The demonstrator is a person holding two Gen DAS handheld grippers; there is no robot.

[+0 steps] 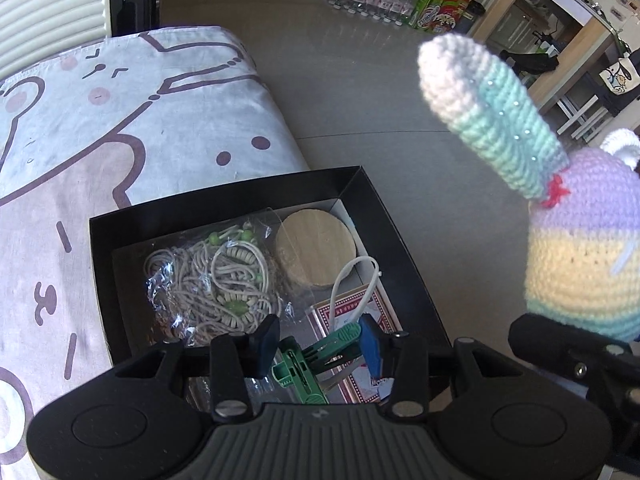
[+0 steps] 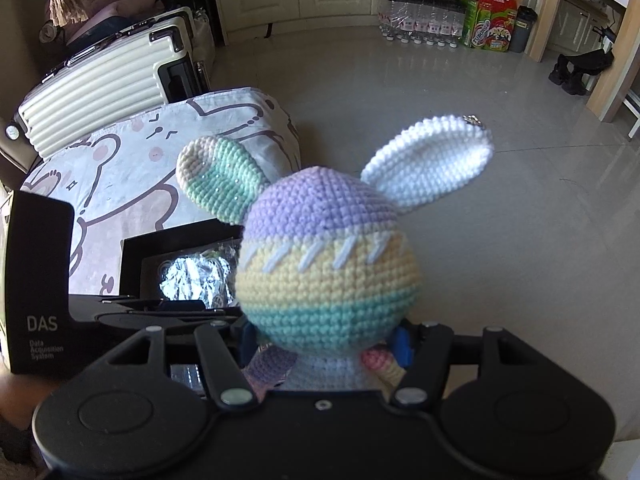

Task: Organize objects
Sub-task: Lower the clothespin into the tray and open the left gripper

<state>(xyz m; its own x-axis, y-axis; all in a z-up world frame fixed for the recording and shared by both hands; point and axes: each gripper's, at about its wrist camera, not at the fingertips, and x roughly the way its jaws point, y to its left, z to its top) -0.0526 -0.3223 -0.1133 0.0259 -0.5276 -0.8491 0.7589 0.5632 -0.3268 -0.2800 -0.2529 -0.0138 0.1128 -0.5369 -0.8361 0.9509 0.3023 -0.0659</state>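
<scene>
The bed [image 1: 132, 128], draped in a cartoon-bear sheet, is spread across the left wrist view from nine to twelve o'clock. A ribbed cream suitcase [image 2: 100, 92] is parked beyond it at ten o'clock in the right wrist view. The black box [image 1: 384, 216] is set at the bed's near corner, lid off. Inside it, a bagged tangle of beaded cords [image 1: 208, 280] is lying at nine o'clock, a round wooden disc [image 1: 316, 252] at one o'clock, and a red-backed card pack [image 1: 384, 312] at four o'clock with a white loop across it. The crochet bunny [image 2: 328, 276] is gripped at the body by the right tool [image 2: 326, 350], head upright, ears at eleven and one o'clock; it is held in the air to the right of the box, over the grey floor. A green clip [image 1: 316, 356] is pinched between the closed-in fingers of the left tool [image 1: 318, 340], low over the box's near end.
</scene>
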